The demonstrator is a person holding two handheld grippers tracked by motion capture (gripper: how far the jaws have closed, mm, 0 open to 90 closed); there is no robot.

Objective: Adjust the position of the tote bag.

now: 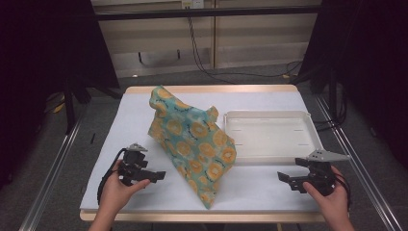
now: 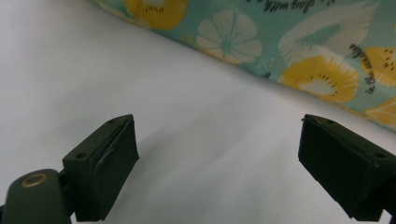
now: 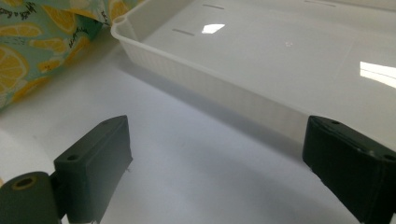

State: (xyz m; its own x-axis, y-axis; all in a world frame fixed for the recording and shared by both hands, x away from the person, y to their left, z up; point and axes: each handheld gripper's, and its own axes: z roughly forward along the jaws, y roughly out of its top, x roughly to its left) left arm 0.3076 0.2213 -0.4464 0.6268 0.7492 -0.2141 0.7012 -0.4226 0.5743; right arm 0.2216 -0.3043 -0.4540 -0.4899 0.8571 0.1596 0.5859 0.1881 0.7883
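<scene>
From the high view, a white table (image 1: pixel 144 110) carries a teal cloth (image 1: pixel 192 144) printed with yellow fruit slices. The cloth lies rumpled in a long diagonal band, from the far left-centre of the table down to its near edge at the middle. Just to the right of the cloth sits a shallow white tray (image 1: pixel 312 127), its left wall near the cloth's right edge. The left gripper (image 1: pixel 159 177) is held in the person's left hand (image 1: pixel 115 190) at the near left of the table, pointing toward the cloth's lower part and a little apart from it. The right gripper (image 1: pixel 284 178) is held in the right hand (image 1: pixel 332 199) at the near right, just in front of the tray's near wall, pointing left toward the cloth with bare table between them.

In the left gripper view, the left gripper (image 2: pixel 217 163) has its two black jaws spread wide, with nothing between them but the white table (image 2: pixel 93 70). The cloth (image 2: pixel 299 46) runs across the top of the picture, beyond the jaw tips and not touching them.

In the right gripper view, the right gripper (image 3: pixel 217 163) also stands released, jaws wide apart over bare table (image 3: pixel 187 158). The tray (image 3: pixel 210 84) lies just ahead, its ribbed near wall crossing the picture diagonally. A corner of the cloth (image 3: pixel 42 42) shows at the upper left, close beside the tray's rounded corner.
</scene>
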